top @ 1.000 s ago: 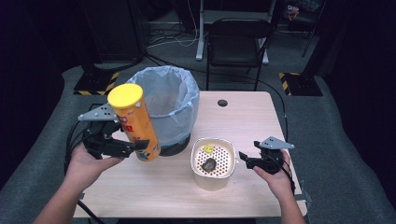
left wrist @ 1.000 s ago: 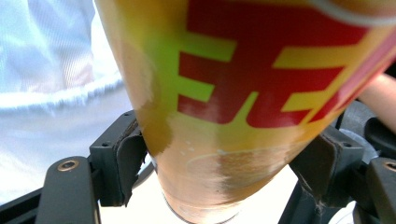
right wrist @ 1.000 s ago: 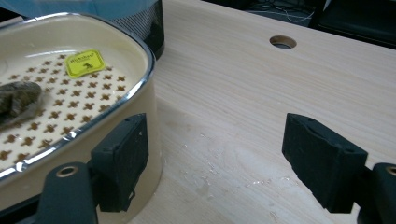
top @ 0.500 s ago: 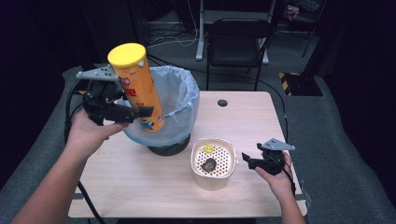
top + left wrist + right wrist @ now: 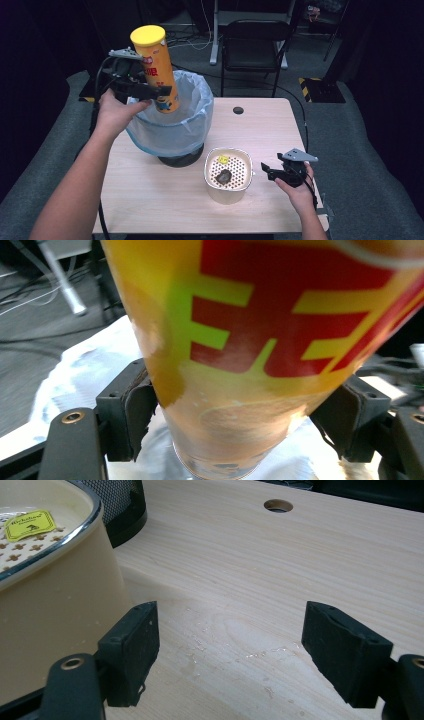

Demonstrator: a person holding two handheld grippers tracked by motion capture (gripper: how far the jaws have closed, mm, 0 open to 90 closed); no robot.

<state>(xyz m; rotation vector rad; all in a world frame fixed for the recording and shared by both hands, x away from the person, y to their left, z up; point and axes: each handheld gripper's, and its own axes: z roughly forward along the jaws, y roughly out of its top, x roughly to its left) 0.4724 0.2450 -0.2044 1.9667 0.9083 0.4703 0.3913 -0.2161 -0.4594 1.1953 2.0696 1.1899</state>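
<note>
Left gripper [image 5: 150, 92]: fingers [image 5: 127, 410] squeeze tall yellow can [image 5: 156, 70]. Can up in air, tilted, bottom end over bin [image 5: 172, 125] with plastic bag liner.

Could go wrong: can is smooth and held low, so it might slip or tip and drop outside bin. Bag rim is floppy, so can might bump it and pull bag down.

Big red letters on can, too close to read. Cartoon picture lower down.

Cream pot [image 5: 228, 175] on surface [image 5: 150, 190] holds dark lump and yellow tag [image 5: 31, 522], words too small.

Right gripper [image 5: 279, 172]: fingers [image 5: 131, 647] apart, hold nothing, beside pot.
</note>
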